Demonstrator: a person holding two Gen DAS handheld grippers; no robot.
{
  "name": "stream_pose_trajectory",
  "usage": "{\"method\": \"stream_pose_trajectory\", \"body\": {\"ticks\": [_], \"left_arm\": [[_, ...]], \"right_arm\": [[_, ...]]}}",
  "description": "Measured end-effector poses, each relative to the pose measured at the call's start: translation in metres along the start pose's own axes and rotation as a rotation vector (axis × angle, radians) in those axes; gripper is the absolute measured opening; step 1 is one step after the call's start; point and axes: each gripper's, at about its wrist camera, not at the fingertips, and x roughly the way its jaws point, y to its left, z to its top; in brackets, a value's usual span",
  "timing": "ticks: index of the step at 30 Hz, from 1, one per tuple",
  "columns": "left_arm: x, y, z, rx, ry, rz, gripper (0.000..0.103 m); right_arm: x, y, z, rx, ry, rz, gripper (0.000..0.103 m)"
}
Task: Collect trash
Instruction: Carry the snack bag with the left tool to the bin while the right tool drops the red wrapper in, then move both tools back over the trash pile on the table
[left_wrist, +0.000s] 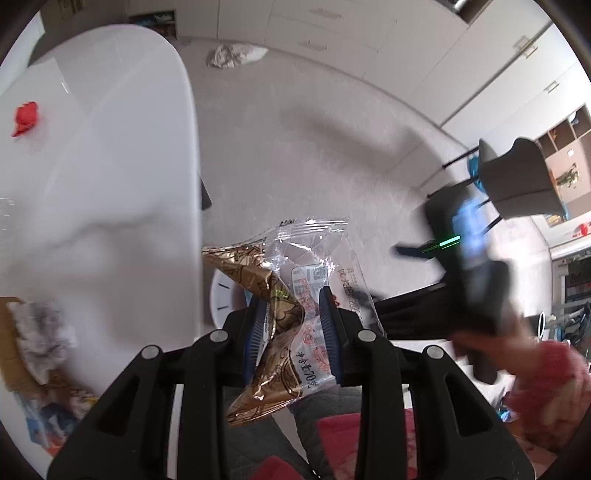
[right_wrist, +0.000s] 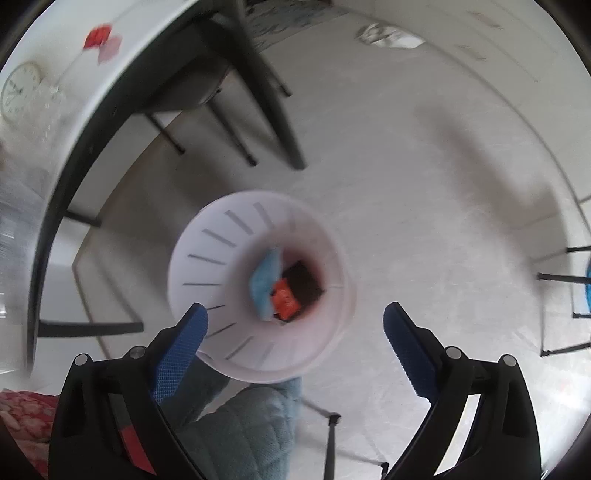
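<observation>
The wrapper (left_wrist: 284, 314), a crumpled piece of clear film with a gold printed part, hangs with its long axis roughly along the fingers of the left gripper (left_wrist: 293, 332); its clear sealed end points away from the camera toward the floor, and its gold end trails back toward the gripper body; red and black printing runs across the clear film, including a white label panel and a line of digits and characters along the lower edge, but none of it reads cleanly. The left gripper's blue pads (left_wrist: 328, 328) are drawn close together and clamped on the wrapper's middle, one pad on each side; in that view a sliver of the bin (left_wrist: 221, 295) shows just behind the wrapper, beside the edge of the white table (left_wrist: 110, 166).

The bin (right_wrist: 258, 284) is white and round with slots in its wall, standing on the pale floor just beside the table's (right_wrist: 147, 44) dark leg; inside it lie a blue piece (right_wrist: 264, 284) and an orange-red piece (right_wrist: 284, 301), touching. The right gripper (right_wrist: 295, 321) points down over the bin's near rim; its jaws stand wide apart with nothing between the pads. On the table, well away from the bin, lies a red scrap (right_wrist: 98, 36), also seen from the left wrist (left_wrist: 25, 118).
</observation>
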Motion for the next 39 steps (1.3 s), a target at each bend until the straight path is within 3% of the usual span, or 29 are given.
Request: {"method": "stream_pose_trajectory", "body": {"ticks": [5,7,8,9,11,16,25,30,34,39], "left_arm": [[0.030,-0.008,0.002,0.001,0.051,-0.009,0.032],[0.036,-0.007,0.004,-0.015,0.070,-0.025,0.054],[0.036,-0.002,0.002,-0.025,0.073,-0.029,0.074],[0.035,-0.002,0.002,-0.036,0.070,-0.026,0.083],[0.029,-0.002,0.002,-0.037,0.057,-0.023,0.088],[0.018,-0.011,0.004,-0.031,0.028,0.002,0.090],[-0.029,-0.004,0.006,-0.077,-0.094,0.088,0.092],[-0.079,0.023,-0.007,-0.139,-0.202,0.109,0.092],[-0.122,0.055,-0.025,-0.199,-0.286,0.175,0.093],[-0.161,0.102,-0.061,-0.291,-0.333,0.261,0.095]], "right_arm": [[-0.029,-0.033,-0.003,0.061,-0.051,-0.032,0.096],[-0.039,-0.042,-0.002,0.075,-0.068,-0.043,0.096],[-0.042,-0.044,-0.001,0.079,-0.075,-0.044,0.096],[-0.045,-0.046,0.000,0.084,-0.083,-0.045,0.096],[-0.048,-0.049,0.003,0.091,-0.095,-0.048,0.097],[-0.055,-0.045,0.015,0.073,-0.130,-0.042,0.097],[-0.086,-0.021,0.032,0.021,-0.196,-0.007,0.097],[-0.112,0.017,0.052,-0.065,-0.257,0.033,0.097],[-0.127,0.068,0.070,-0.175,-0.298,0.100,0.097],[-0.127,0.138,0.085,-0.332,-0.304,0.174,0.100]]}}
